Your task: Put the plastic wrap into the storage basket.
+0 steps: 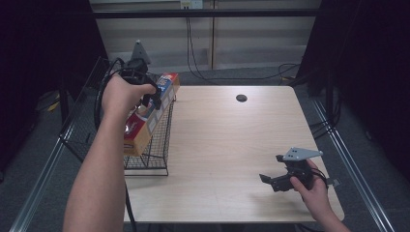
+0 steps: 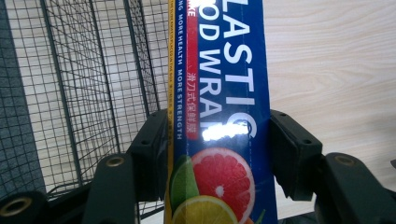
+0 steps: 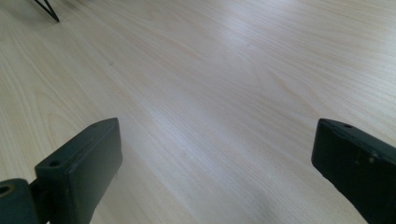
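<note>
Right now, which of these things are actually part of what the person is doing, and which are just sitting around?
In use:
- long blue plastic food wrap box
- black wire mesh basket
- left hand-held gripper, shut on the box

Just lying about:
- right hand-held gripper, open, holding nothing, over the light wooden table
- small dark round spot on the tabletop
- cables on the floor behind
</note>
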A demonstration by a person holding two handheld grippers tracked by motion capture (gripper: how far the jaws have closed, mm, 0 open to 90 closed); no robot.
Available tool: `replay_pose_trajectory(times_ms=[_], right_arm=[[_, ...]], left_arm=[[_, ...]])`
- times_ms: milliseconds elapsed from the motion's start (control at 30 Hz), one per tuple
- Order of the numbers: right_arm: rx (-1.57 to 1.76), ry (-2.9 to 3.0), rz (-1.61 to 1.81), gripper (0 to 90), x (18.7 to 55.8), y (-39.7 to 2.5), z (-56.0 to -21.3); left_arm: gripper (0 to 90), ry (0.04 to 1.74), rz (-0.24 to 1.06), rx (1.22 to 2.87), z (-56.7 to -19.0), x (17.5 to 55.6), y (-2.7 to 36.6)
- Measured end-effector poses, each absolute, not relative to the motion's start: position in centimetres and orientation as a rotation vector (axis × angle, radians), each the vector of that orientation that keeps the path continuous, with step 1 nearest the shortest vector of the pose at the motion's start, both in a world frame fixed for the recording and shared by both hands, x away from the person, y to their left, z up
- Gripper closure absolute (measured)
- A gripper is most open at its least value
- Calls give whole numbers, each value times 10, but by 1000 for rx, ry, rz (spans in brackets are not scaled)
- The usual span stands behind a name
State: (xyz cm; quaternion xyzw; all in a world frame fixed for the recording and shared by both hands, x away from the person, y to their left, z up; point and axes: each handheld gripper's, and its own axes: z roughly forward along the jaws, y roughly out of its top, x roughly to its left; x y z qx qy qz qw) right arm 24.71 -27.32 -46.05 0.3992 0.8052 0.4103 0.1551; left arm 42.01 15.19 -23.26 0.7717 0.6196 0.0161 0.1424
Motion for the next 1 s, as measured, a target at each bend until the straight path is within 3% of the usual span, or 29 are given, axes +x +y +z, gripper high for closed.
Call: replay_pose_trajectory(times_ms=[1000], right_arm=[[1155, 2303, 1178, 18, 247, -273, -462]], left_arm=[[453, 1898, 132, 2140, -218, 420, 194]])
